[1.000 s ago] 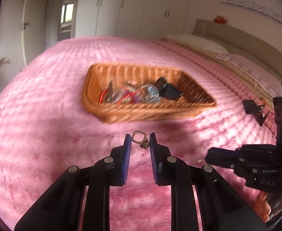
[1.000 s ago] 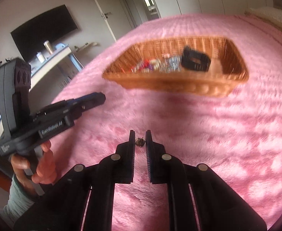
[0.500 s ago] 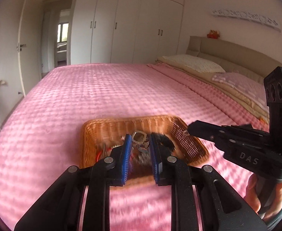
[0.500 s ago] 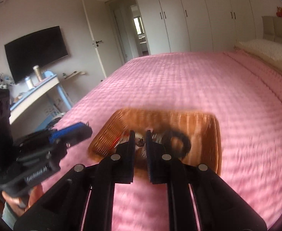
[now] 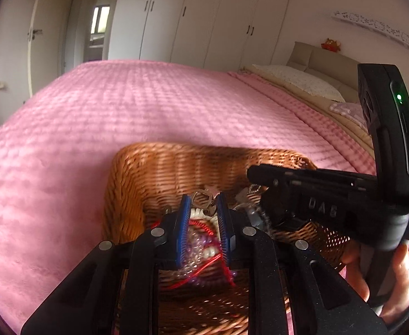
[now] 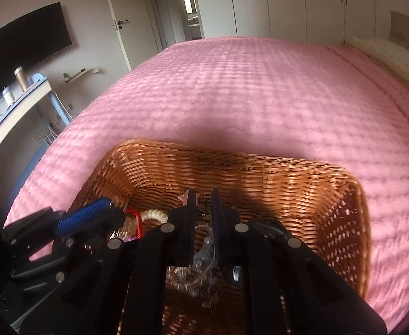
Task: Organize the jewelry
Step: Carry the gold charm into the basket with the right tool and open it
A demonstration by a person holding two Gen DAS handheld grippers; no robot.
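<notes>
hovering over the wicker basket (image 5: 160, 167), both grippers point down into it. the left gripper (image 5: 203, 206) is clamped on a small metal charm (image 5: 203, 199), pinched between its blue pads at the tips, above the basket's left half. the right gripper (image 6: 203, 203) has its jaws nearly together on a tiny dark trinket (image 6: 203, 208); it sits over the basket's middle. the basket rests on the pink bedspread (image 5: 120, 106) near its front edge. inside lie red cord (image 5: 204, 227), white beads (image 6: 155, 214) and a clear tangled chain (image 6: 199, 276), heaped toward the basket's front. a hand (image 5: 399, 273) grips the right tool's handle at the right edge of the left view.
</notes>
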